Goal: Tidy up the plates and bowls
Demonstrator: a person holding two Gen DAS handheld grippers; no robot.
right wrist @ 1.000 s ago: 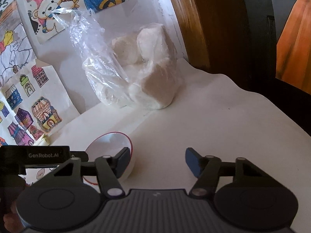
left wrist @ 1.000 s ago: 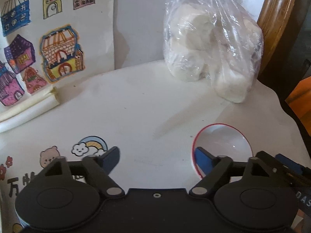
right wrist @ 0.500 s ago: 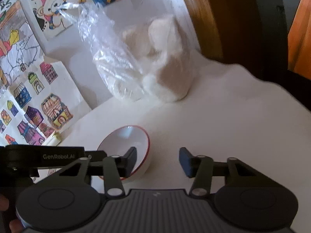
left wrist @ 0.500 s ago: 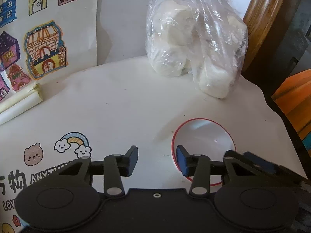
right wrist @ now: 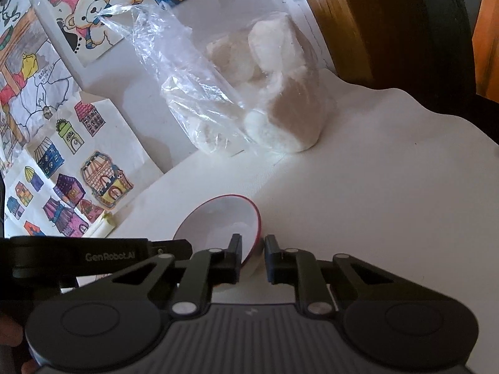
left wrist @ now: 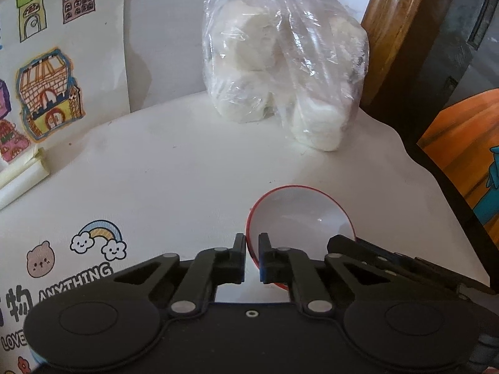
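Both hand-held grippers (left (left wrist: pixel 252 251), right (right wrist: pixel 252 254)) have just closed on the bowl (left wrist: pixel 299 218) rim.

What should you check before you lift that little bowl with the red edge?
1. Left gripper pinches the bowl rim: ok.
2. Right gripper pinches the opposite rim: ok; both jaws have just closed.
3. Bowl empty, nothing to spill: ok.
4. Plastic bag of buns stands apart from the bowl: ok.
5. Grip firm enough to hold: cannot tell.
6. Place to stack the bowl in view: not ok, no other dishes seen.
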